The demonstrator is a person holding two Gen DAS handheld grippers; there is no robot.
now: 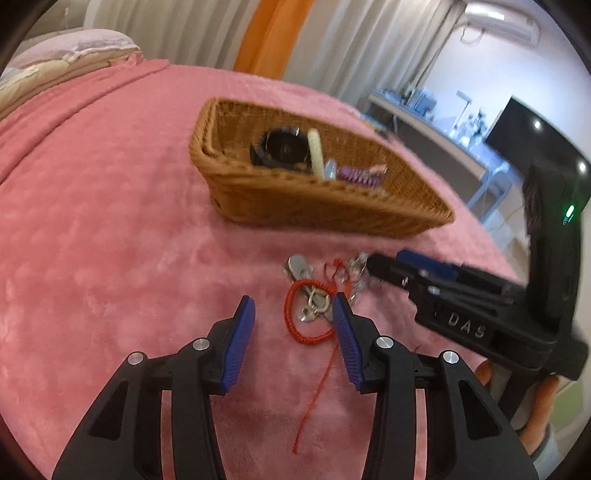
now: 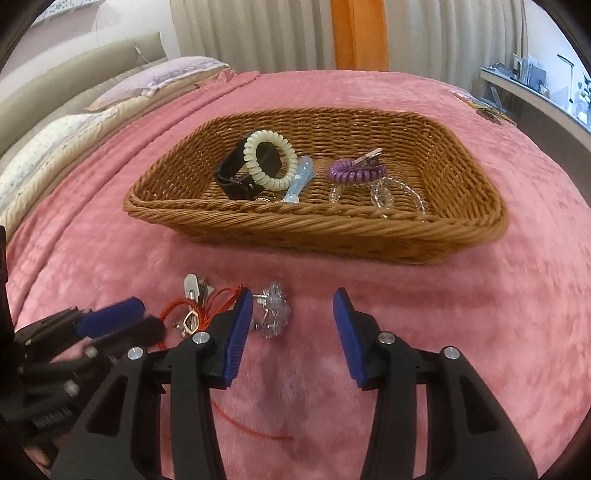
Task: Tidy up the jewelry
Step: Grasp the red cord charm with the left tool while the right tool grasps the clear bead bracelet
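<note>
A wicker basket point(image 2: 369, 236) point(image 1: 325, 210) sits on the pink blanket. It holds a black band point(image 2: 236, 173), a pale coil bracelet point(image 2: 271, 160), a blue clip point(image 2: 299, 181), a purple coil point(image 2: 351, 170) and clear bead bracelets point(image 2: 384, 195). In front of it lie a red coil bracelet point(image 1: 295, 325), red cord point(image 1: 336, 271), silver clips point(image 1: 299, 267) and a clear crystal piece point(image 2: 273, 314). My left gripper point(image 1: 293, 317) is open, its right finger beside the red coil. My right gripper point(image 2: 293, 310) is open, the crystal piece just inside its left finger; it also shows in the left wrist view point(image 1: 384, 264).
The pink blanket point(image 1: 92, 229) covers a bed with pillows point(image 2: 74, 122) at the far left. An orange curtain point(image 2: 358, 33) and pale curtains hang behind. A desk point(image 1: 436, 125) and a dark screen point(image 1: 532, 133) stand to the right.
</note>
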